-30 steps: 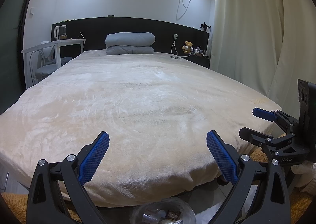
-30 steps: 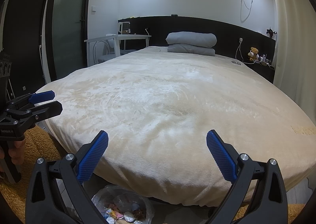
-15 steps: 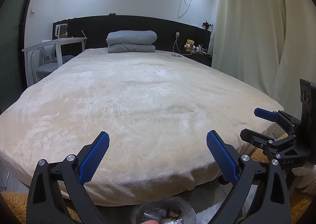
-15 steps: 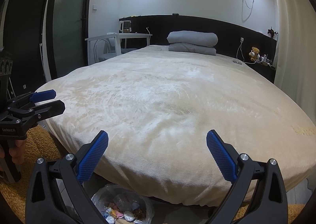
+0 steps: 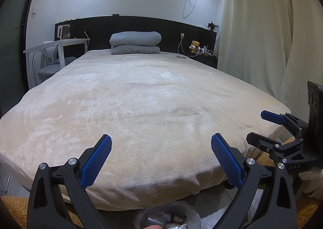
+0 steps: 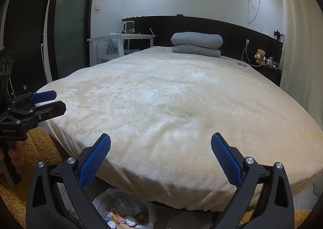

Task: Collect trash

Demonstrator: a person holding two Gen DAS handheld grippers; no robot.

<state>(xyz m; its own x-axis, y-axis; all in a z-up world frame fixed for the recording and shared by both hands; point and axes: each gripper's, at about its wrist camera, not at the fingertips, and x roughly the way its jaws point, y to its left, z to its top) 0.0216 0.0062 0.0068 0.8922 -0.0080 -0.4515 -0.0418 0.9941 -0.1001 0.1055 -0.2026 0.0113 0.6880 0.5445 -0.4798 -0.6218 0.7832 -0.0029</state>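
Nearest, on the floor at the foot of the bed: a clear bag [image 6: 125, 208] of trash, wrappers and scraps visible through the plastic, lying between and below the fingers of the right gripper [image 6: 160, 158], just under the overhang of the blanket [image 6: 171, 97]. Jaws of the right gripper spread wide, blue pads [image 6: 94, 160] bare, nothing between them. Same for the left gripper [image 5: 161, 158] — fingers wide apart, empty, poised over the foot of the bed with the bag [image 5: 169, 218] at the very bottom edge of its view. To the left in the right wrist view, a hand [image 6: 12, 148] wrapped round the handle of the left gripper, above an orange rug [image 6: 40, 148]. Beyond, a broad cream blanket covering the whole bed, smooth and bare across its middle. Farther back, a folded grey duvet [image 5: 135, 43] at the head against a dark headboard [image 5: 141, 25]. Left of it a white desk [image 5: 58, 44] with a chair [image 5: 48, 63] — right of it a teddy bear [image 5: 195, 46] on a low shelf, and pale curtains [image 5: 252, 27] along the right wall
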